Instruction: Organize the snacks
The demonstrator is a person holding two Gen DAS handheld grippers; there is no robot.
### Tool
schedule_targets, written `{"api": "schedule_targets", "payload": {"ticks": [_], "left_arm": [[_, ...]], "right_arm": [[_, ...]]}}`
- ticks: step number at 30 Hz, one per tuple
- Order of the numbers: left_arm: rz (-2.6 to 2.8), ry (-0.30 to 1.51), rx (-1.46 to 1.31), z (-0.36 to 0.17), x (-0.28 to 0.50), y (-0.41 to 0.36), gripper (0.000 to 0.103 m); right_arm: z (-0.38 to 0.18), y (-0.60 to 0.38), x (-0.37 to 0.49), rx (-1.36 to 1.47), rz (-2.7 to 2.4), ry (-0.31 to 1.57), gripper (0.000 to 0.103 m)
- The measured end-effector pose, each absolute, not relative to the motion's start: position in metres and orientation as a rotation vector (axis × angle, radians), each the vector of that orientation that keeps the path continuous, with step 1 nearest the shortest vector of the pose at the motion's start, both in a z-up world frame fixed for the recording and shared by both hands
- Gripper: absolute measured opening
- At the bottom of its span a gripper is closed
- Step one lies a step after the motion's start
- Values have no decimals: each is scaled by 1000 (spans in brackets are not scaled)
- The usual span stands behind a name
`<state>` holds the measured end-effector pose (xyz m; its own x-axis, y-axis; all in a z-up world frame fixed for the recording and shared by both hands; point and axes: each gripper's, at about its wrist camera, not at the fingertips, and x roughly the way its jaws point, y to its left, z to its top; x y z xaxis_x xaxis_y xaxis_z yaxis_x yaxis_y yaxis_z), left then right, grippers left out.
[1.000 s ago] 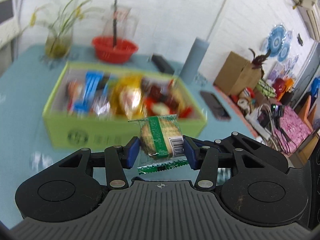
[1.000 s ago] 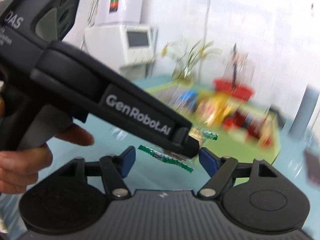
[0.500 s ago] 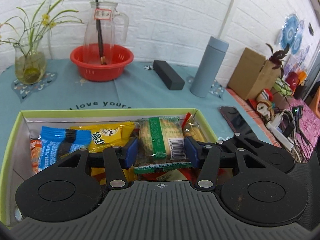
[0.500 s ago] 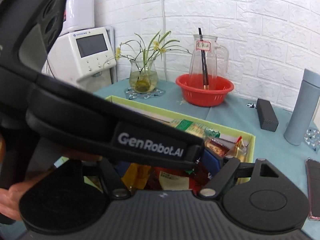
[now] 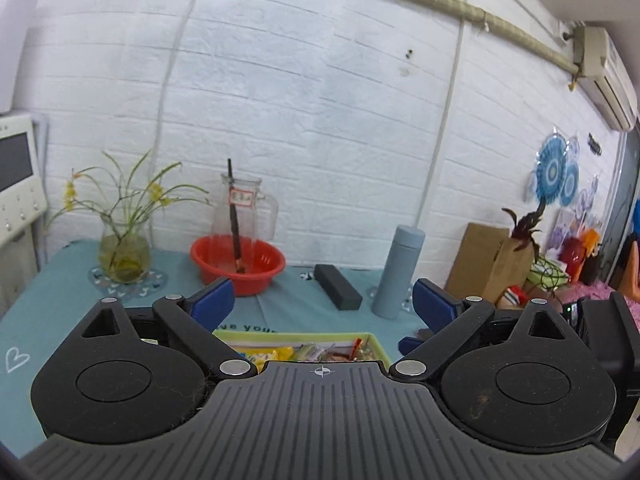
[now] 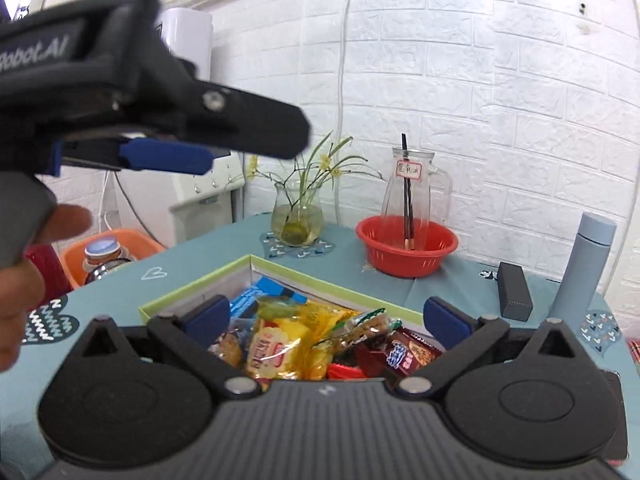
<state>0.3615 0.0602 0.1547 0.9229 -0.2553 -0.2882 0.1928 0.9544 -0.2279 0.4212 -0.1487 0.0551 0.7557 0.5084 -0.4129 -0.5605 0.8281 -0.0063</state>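
Both jaw sets have just been opening, nothing between them: left hand-held gripper [image 5: 323, 303] and right hand-held gripper [image 6: 327, 318] released. Snacks [image 6: 304, 336] lie in green box [image 6: 192, 294] at 6 o'clock. Advice: lift clear before reaching for another packet.

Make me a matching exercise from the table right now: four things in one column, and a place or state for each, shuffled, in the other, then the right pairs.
Column one:
1. glass pitcher
2. flower vase
3. yellow snack packet
4. grey-blue bottle

Column two:
A. lying in the green box with other snacks
B. standing on a patterned coaster
C. upright on the tablecloth, beside a black case
D. standing inside the red basket

Pairs: 1-D, 2-B, 3-A, 4-C
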Motion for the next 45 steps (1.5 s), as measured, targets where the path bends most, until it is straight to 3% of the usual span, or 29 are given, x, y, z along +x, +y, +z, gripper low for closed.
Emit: {"api": "schedule_targets", "payload": {"ticks": [10, 17, 23, 34, 39, 45], "left_arm": [[-122, 417, -229, 138, 264, 75, 86], [2, 481, -258, 70, 175, 66, 87], [0, 558, -197, 33, 128, 47, 82], [-24, 497, -114, 41, 49, 12, 86], [-44, 431, -117, 51, 8, 14, 88], [-67, 393, -92, 54, 5, 12, 86]], "right_arm": [[39, -168, 335, -66, 535, 540, 103], [12, -197, 246, 91, 358, 516, 103], [-2, -200, 166, 142, 288, 538, 103], [-14, -205, 30, 157, 167, 512, 103], [9, -219, 4, 181, 151, 364, 103], [7, -223, 3, 121, 94, 341, 103]]}}
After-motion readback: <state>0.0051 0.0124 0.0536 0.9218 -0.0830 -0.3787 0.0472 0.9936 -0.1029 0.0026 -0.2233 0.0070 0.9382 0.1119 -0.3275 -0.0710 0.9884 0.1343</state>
